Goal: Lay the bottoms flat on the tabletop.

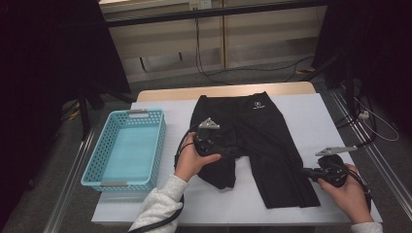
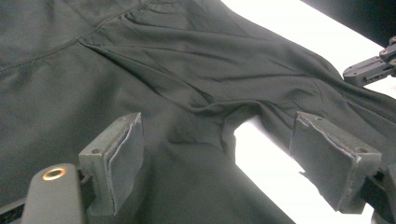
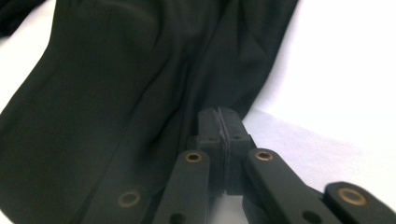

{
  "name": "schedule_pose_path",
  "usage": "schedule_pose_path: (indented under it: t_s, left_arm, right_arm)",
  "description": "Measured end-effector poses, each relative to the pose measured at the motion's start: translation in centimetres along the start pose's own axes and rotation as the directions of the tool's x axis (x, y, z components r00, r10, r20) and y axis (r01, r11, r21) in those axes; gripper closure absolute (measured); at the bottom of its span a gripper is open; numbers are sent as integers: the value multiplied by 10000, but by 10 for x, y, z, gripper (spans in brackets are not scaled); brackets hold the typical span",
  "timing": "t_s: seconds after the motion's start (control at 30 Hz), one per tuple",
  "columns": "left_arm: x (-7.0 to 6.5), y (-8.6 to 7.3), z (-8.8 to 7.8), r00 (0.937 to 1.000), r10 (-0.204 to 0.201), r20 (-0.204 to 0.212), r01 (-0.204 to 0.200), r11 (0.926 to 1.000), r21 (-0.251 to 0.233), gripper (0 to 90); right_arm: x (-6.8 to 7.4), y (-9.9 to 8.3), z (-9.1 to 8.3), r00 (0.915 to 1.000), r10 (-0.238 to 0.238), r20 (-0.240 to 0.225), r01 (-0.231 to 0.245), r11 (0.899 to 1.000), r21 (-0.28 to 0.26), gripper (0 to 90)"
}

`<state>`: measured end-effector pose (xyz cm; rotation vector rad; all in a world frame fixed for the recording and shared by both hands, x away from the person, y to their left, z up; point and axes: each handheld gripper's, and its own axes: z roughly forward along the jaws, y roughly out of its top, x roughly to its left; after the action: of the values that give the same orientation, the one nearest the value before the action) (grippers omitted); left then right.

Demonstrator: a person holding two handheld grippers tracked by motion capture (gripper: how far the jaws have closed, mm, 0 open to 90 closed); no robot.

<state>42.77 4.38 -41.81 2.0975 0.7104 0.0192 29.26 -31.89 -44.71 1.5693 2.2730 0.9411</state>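
Hard to make out: the black shorts (image 1: pixel 252 141) swallow their own seams and folds in the high view, and the left gripper (image 1: pixel 221 151) blends into the cloth there. In the right gripper view the fabric edge near the pads is blurred; whether cloth is pinched between them I cannot tell. The person's left sleeve (image 1: pixel 158 206) is cut off at the bottom edge.

Around: a light blue perforated basket (image 1: pixel 97 162) stands at the bench's left edge, just beside the white bench cover (image 1: pixel 311 116). Cables trail on the floor beyond the bench.

Shorts lie flat mid-bench, waistband far, legs toward the person; a small white logo (image 1: pixel 256 105) sits at the waistband. The left leg is bunched, the right leg longer and smooth.

Left gripper's fingers (image 2: pixel 116 158) are released, spread wide over the crotch folds. Right gripper (image 1: pixel 308 172) sits at the right leg's hem, fingers (image 3: pixel 210 128) clenched together.
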Motion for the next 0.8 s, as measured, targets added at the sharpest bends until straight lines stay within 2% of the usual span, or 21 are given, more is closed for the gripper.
schedule_pose_path:
  t_s: [0.13,0.27,0.3,0.37,0.4,0.47,0.57,0.63,0.77,0.8]
  left_arm:
    - [0,1,-2,10000,-11,-9,11,10000,-73,180]
    - [1,0,-2,10000,-31,-4,31,10000,-15,180]
    - [1,0,-2,10000,-42,-21,42,10000,-14,180]
    - [1,-1,-3,10000,-57,-56,57,10000,-18,180]
    - [2,-1,-4,10000,-67,-58,67,10000,-33,180]
    - [2,-1,-5,9999,-90,-104,89,10000,-38,180]
    - [4,-4,-6,9998,-138,-169,138,9999,1,180]
    - [5,-6,-8,9996,-144,-244,145,9999,38,180]
    - [6,-10,-15,9989,-241,-396,242,9997,21,180]
    - [6,-11,-16,9985,-237,-489,238,9997,18,180]
  right_arm:
    - [-3,-2,-3,10000,11,-31,-11,9999,102,900]
    - [-11,-5,-9,9998,136,126,-136,9999,63,900]
    - [-13,-6,-9,9998,171,76,-172,9998,88,899]
    - [-18,-8,-10,9990,188,-405,-183,9997,131,884]
    - [-20,-8,-12,9988,185,-453,-186,9998,-18,876]
    - [-22,-5,-14,9996,129,-234,-136,9994,-303,800]
    - [-24,4,-11,9998,85,204,-72,9981,-605,736]
    - [-25,12,-6,9994,148,322,-121,9965,-831,682]
    - [-29,27,10,9968,263,761,-169,9925,-1210,637]
    - [-31,32,15,9961,170,865,-67,9929,-1185,635]
